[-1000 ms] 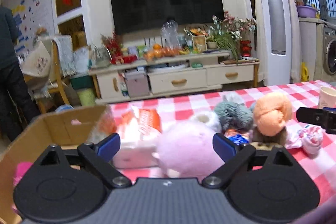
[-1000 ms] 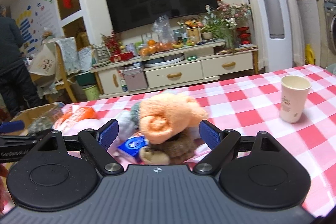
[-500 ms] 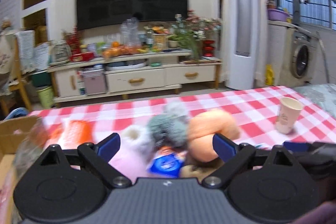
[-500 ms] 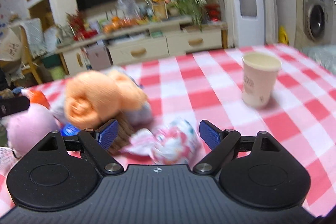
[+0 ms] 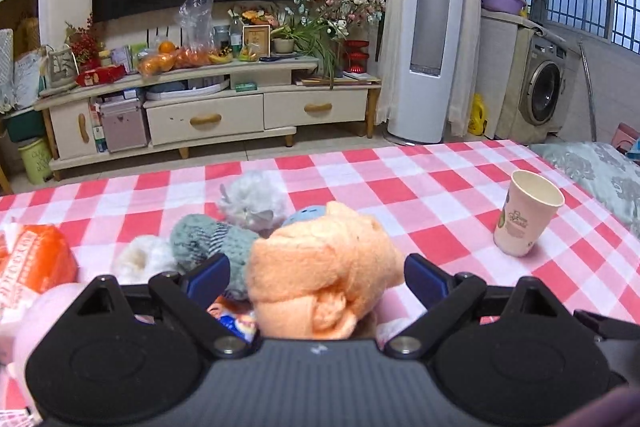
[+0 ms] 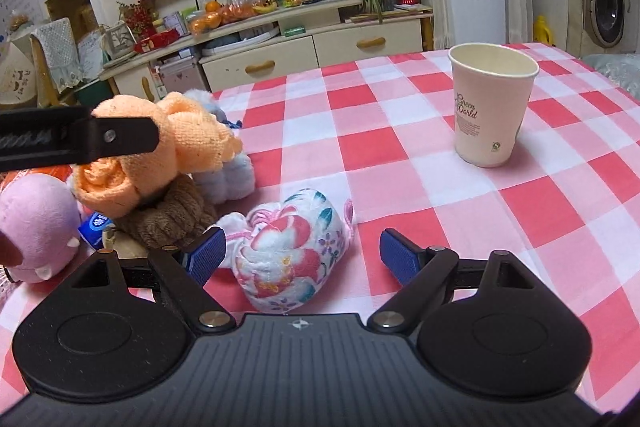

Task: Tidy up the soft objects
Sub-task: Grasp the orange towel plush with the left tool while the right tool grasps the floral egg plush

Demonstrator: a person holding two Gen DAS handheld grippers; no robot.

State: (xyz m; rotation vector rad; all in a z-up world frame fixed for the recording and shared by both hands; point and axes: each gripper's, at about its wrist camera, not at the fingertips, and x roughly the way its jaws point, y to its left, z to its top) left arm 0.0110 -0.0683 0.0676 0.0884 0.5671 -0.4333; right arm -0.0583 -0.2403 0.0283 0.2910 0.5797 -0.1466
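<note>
A: Where are the left tongs (image 5: 316,273)?

B: Spread wide, one blue pad on each side of the orange towel roll (image 5: 320,279). The roll sits between them, on top of the pile; I can't tell whether either pad touches it.

A: And the right tongs (image 6: 302,251)?

B: Also wide apart, low over the bench (image 6: 400,147) with its red-and-white check cloth. The flowered cloth bundle (image 6: 288,251) lies between the pads, closer to the left one, resting on the cloth.

A: What else is in the pile?

B: In the right wrist view, a brown knitted piece (image 6: 168,217) under the orange roll, a pale blue soft thing (image 6: 228,179) behind it, and a pink plush toy (image 6: 36,227) at the far left. The left wrist view shows a grey-green knitted roll (image 5: 208,239) and a white fluffy one (image 5: 140,259).

A: Anything apart from them?

B: A paper cup (image 6: 490,107) stands upright, well off to the right.
</note>
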